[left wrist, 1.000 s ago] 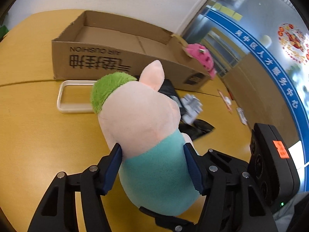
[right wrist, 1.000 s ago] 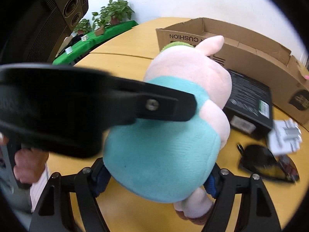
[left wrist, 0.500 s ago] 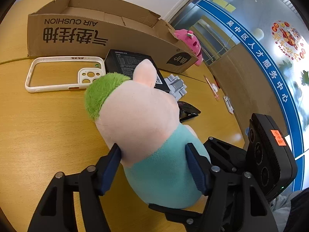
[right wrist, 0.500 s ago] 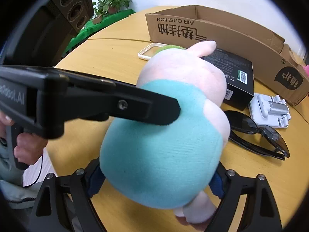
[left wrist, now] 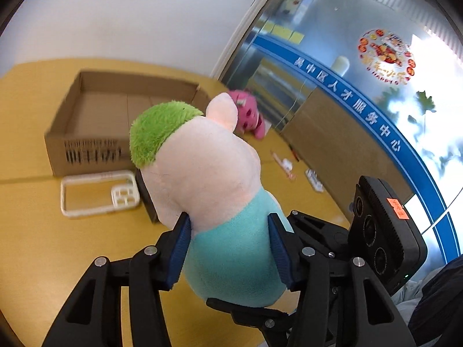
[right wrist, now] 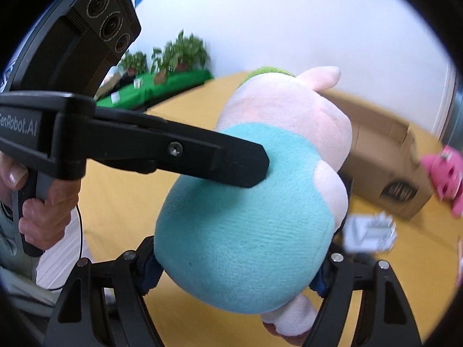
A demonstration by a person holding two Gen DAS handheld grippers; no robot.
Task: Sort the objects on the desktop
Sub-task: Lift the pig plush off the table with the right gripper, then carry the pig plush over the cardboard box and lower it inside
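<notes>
Teal plush fills the near part of both wrist views: the pig toy (left wrist: 208,190), pale pink in the head, with a green tuft on top and a teal body, is held up off the yellow tabletop (left wrist: 31,231) by both tools at once. The left tongs (left wrist: 228,248) are clenched on its teal middle, blue pads pressed into the fabric on either side, and the right tongs (right wrist: 240,263) grip the same body lower down, their pads sunk into the plush. The step in hand looks like the carry toward the open cardboard box (left wrist: 95,133), which stands at the far side of the tabletop beyond a white phone case (left wrist: 98,193). The next move probably calls for bringing the toy over the box's near wall and easing both grips together, since the soft body may sag or tip if one side lets go first. A pink plush (right wrist: 442,176) lies just beside the box's right end.
</notes>
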